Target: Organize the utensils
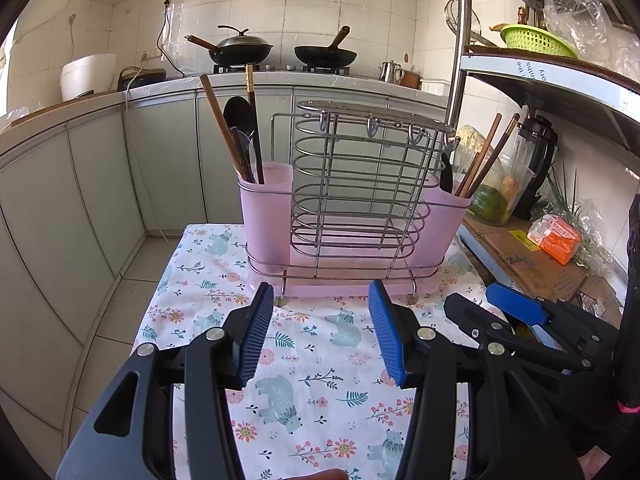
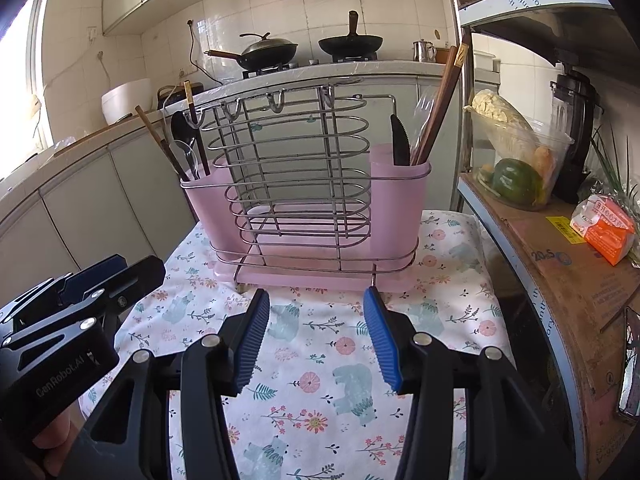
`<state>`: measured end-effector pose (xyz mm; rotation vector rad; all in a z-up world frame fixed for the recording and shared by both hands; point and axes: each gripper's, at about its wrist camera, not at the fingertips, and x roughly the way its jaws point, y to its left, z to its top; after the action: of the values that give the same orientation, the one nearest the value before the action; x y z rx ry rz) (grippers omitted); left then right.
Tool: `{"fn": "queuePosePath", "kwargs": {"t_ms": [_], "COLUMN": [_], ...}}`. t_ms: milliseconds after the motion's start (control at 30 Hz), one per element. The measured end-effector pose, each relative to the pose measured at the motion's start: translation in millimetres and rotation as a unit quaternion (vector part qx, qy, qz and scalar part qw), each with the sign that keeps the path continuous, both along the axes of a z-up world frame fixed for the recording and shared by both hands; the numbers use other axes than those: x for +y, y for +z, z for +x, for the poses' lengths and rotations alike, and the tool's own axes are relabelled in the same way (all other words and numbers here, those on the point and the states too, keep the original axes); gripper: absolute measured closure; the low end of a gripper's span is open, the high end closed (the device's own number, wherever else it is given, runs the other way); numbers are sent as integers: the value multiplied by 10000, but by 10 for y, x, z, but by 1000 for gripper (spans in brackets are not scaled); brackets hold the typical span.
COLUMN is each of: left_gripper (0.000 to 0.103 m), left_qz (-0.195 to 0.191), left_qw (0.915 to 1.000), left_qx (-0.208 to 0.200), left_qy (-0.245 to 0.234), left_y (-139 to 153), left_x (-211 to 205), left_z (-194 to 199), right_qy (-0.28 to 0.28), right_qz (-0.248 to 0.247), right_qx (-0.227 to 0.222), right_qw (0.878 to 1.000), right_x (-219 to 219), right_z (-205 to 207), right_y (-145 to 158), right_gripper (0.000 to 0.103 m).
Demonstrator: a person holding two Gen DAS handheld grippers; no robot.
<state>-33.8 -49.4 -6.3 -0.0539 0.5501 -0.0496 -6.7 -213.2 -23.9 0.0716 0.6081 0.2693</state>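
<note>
— Nearest the lenses: left gripper (image 1: 321, 330) and right gripper (image 2: 316, 338), each with blue pads spread wide and nothing between them. Hovering side by side over the floral cloth (image 1: 304, 364), right one just beside the left.

— Reason for that stance?

— Probably readiness: jaws parted for a reach, both aimed straight at the same target. Only a judgement.

— And just past the fingertips?

— Bare patterned cloth, then the utensil rack (image 1: 344, 208): wire frame seated in a pink plastic tray, standing upright near the far edge of the small table. Close ahead of both grippers, not touching either.

— Contents?

— Left pink cup (image 1: 266, 200): wooden chopsticks (image 1: 222, 128), a darker chopstick with a gold band, a black spoon (image 1: 239, 114) and a clear one, all leaning upright. Right pink cup (image 2: 400, 188): more chopsticks (image 2: 436, 108), a black serrated knife (image 2: 399, 140), something clear beside it, hard to identify. Central wire basket (image 2: 296, 172) apparently bare.

— So sorted or mixed?

— Mixed, by the look: chopsticks split across both cups, spoons alongside. Task likely unfinished; regrouping by kind seems the remaining work.

— Best approach?

— Left gripper nearer the left cup, right gripper nearer the right. Thin sticks, so a pinch high on the shaft and a straight lift to clear the rim.

— Beyond the rack?

— Grey cabinets, two woks (image 1: 324, 54) on the stove, a shelf (image 2: 560, 240) at the right with vegetables.
</note>
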Motion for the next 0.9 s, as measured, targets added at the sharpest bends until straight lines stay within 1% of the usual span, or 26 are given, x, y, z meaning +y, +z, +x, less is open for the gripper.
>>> {"fn": "queuePosePath", "kwargs": {"t_ms": [900], "left_gripper": [53], "left_qz": [-17], "left_qw": [10000], "left_qx": [67], "left_qy": [31], "left_y": [-40], "left_x": [11], "left_z": [13], "right_qy": [49], "right_qz": [-26], "right_qx": [12], "right_qw": [10000], "right_x": [-11], "right_z": [24], "right_y": [-8], "right_gripper": [54]}}
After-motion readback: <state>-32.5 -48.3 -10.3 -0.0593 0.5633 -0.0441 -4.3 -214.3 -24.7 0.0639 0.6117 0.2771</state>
